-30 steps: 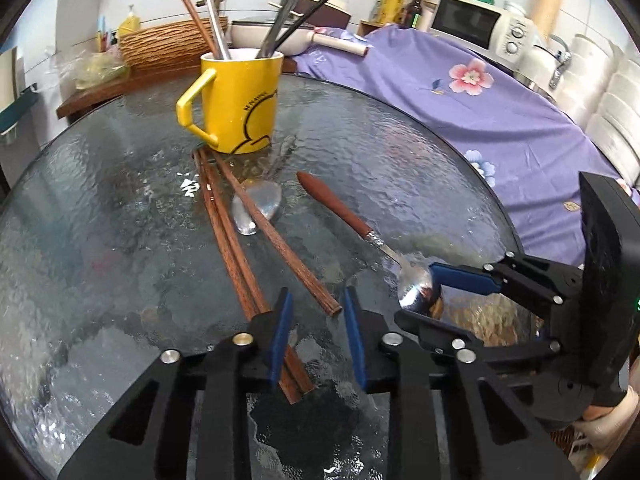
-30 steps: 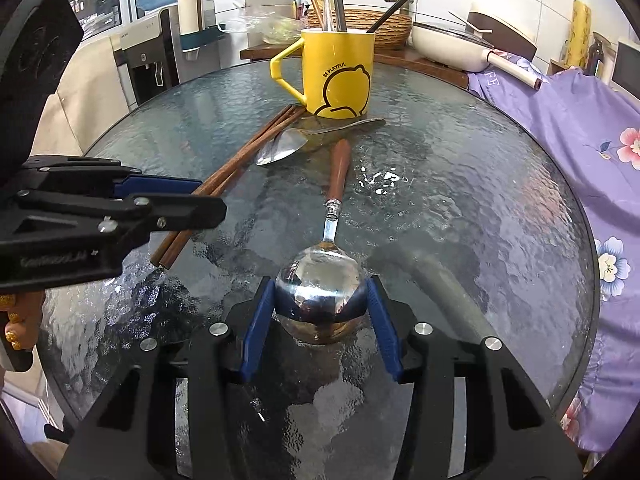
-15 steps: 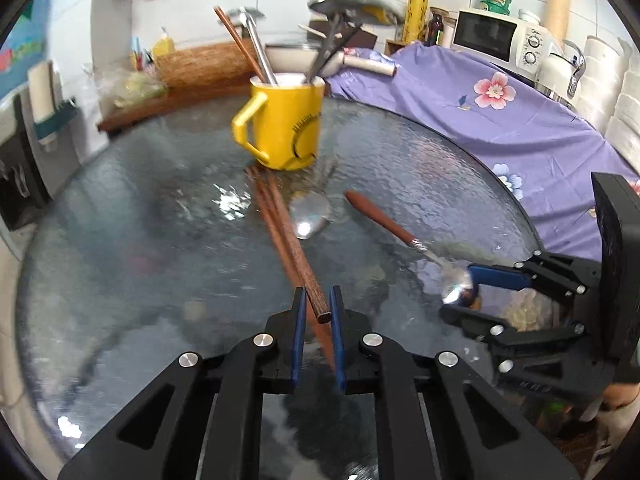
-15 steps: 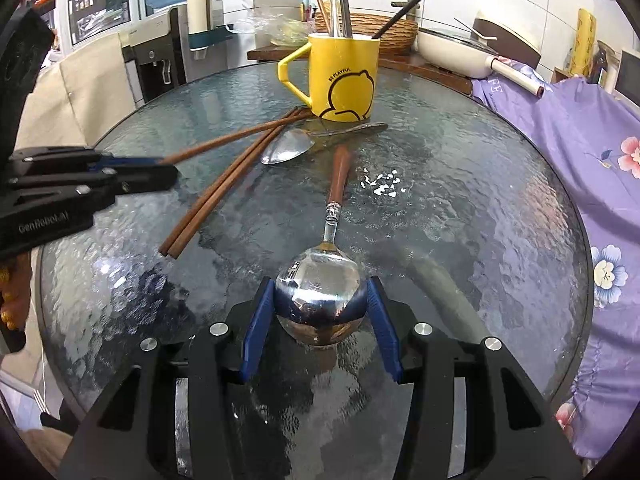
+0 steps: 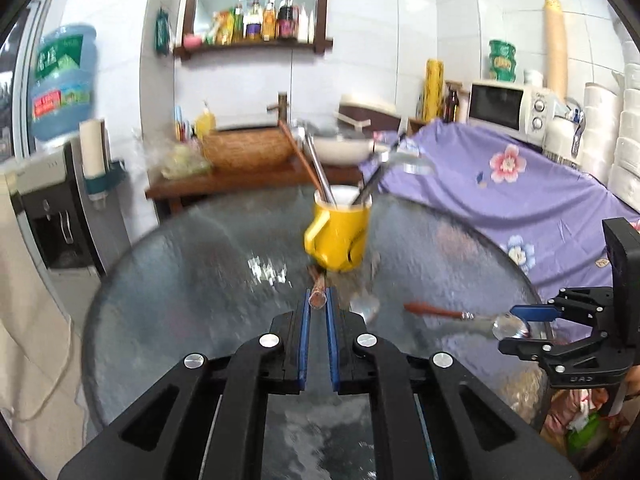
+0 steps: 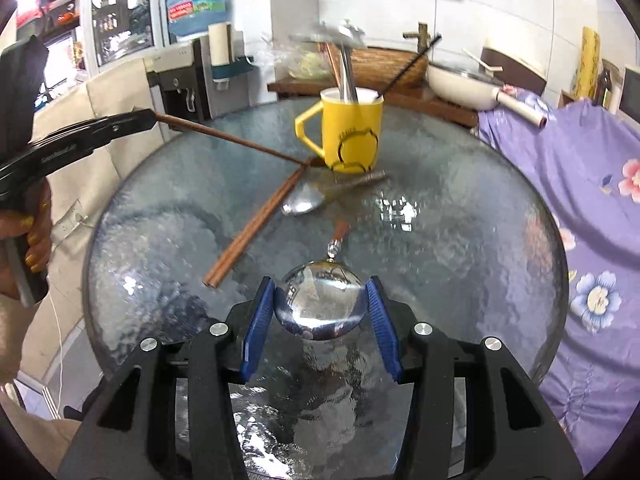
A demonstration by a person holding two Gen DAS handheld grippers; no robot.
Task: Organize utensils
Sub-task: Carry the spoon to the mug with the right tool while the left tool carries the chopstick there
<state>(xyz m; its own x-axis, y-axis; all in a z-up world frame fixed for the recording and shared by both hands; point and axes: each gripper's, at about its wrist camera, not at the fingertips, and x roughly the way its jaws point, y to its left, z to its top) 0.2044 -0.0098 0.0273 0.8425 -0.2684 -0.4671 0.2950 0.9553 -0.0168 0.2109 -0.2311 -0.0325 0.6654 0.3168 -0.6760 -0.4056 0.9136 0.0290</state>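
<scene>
My left gripper (image 5: 318, 306) is shut on one brown chopstick (image 5: 319, 300) and holds it lifted; in the right wrist view the chopstick (image 6: 224, 136) slants from the left gripper (image 6: 150, 119) down to the foot of the yellow mug (image 6: 352, 132). The mug (image 5: 340, 236) holds several utensils. My right gripper (image 6: 320, 300) is shut on the bowl of a wooden-handled spoon (image 6: 320, 304), raised off the glass; it also shows in the left wrist view (image 5: 510, 326). Two chopsticks (image 6: 256, 232) and a steel spoon (image 6: 304, 202) lie on the table.
The round glass table (image 6: 460, 260) has a purple flowered cloth (image 6: 592, 200) to its right. Behind it stand a wooden counter with a wicker basket (image 5: 248, 148), a white pan (image 6: 460, 80) and a microwave (image 5: 508, 106). A water dispenser (image 5: 60, 200) stands at left.
My left gripper closed on one chopstick and lifted its near end, tilting up. My right gripper rose with the spoon still held in it.
</scene>
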